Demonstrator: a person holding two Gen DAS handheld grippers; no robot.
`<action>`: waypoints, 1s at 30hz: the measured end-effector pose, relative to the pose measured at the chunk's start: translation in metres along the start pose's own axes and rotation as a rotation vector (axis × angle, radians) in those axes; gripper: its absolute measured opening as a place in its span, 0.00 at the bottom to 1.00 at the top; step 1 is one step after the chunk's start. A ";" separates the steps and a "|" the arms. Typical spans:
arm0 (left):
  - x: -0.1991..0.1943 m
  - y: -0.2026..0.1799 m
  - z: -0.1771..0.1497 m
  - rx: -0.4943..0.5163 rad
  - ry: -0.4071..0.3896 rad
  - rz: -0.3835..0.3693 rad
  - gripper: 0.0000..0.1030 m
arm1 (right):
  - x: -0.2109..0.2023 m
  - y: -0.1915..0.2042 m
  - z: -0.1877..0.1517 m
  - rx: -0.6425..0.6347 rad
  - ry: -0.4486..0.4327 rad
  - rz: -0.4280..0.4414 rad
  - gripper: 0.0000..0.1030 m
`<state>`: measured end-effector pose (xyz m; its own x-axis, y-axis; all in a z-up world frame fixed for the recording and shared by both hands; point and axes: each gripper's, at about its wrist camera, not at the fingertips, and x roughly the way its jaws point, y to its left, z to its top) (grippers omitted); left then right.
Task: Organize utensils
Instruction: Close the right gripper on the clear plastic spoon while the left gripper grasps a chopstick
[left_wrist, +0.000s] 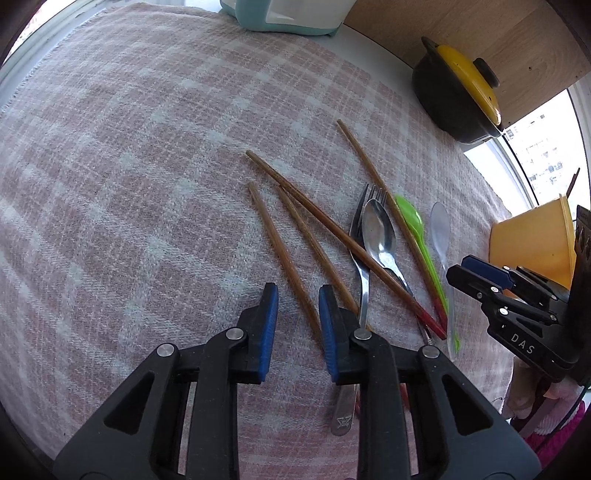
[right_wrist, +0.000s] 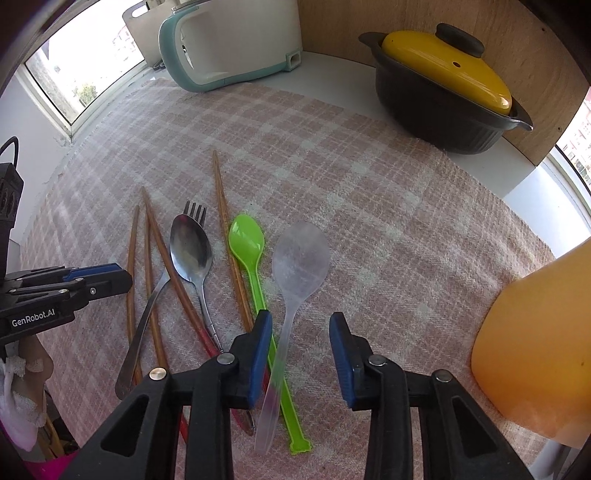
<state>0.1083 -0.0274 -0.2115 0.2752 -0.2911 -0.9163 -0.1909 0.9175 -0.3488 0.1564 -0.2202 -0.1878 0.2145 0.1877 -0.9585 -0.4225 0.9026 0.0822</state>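
On the pink checked cloth (right_wrist: 332, 155) over the bench, the utensils lay in a loose heap around the metal spoon (right_wrist: 191, 251): a fork (right_wrist: 147, 314) and four wooden chopsticks (left_wrist: 280, 254) beside and across it, then a green spoon (right_wrist: 246, 240) and a clear spoon (right_wrist: 301, 254). The left gripper (left_wrist: 297, 295) had its fingers spread astride one chopstick, without pressing it. The right gripper (right_wrist: 300, 325) stood open around the clear spoon's handle.
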 end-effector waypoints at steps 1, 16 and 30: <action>0.001 0.000 0.001 0.001 0.000 0.004 0.21 | 0.001 0.000 0.001 0.002 0.002 0.002 0.30; 0.014 -0.023 0.009 0.075 -0.028 0.081 0.14 | 0.017 -0.003 0.011 0.031 0.050 -0.014 0.21; 0.014 -0.025 0.019 0.069 -0.027 0.088 0.18 | 0.020 0.006 0.012 -0.018 0.064 -0.052 0.19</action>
<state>0.1344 -0.0493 -0.2122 0.2856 -0.2017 -0.9369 -0.1507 0.9560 -0.2518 0.1685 -0.2068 -0.2035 0.1804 0.1154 -0.9768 -0.4284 0.9032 0.0276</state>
